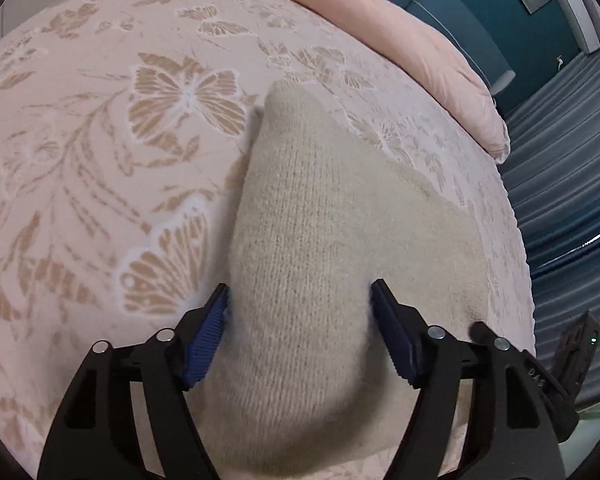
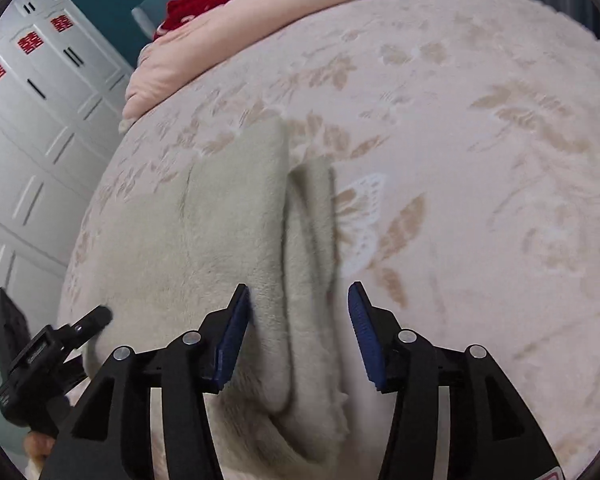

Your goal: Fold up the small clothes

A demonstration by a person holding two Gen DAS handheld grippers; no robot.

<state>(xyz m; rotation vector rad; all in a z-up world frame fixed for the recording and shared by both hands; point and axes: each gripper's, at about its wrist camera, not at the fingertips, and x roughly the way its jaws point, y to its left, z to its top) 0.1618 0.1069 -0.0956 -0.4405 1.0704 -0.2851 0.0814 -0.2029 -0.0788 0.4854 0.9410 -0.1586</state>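
Left fingers: the left gripper [image 1: 298, 300] has its blue pads spread apart, one on each side of a raised ridge of the cream knit garment [image 1: 300, 220]; they flank the cloth, and a firm pinch isn't evident.
Right fingers: the right gripper [image 2: 298, 304] is spread apart too, straddling a doubled edge of the garment [image 2: 228, 232]; the left pad [image 2: 236, 320] looks close against the fabric, the other stands clear over the bedspread [image 2: 480, 180].
Garment: lying on the bed, towards the edge nearest the white wardrobe [image 2: 28, 120], partly folded, with one layer lapped over another along the right side.
Step in hand: looks like mid-fold, both tools lined up on cloth and about to take hold.
Next move: likely close on the edges, then lift and carry them over evenly so the layers don't slip.
Axis: long axis runs away from both cameras, the narrow end pointing up the bed towards the pink quilt [image 1: 400, 40].
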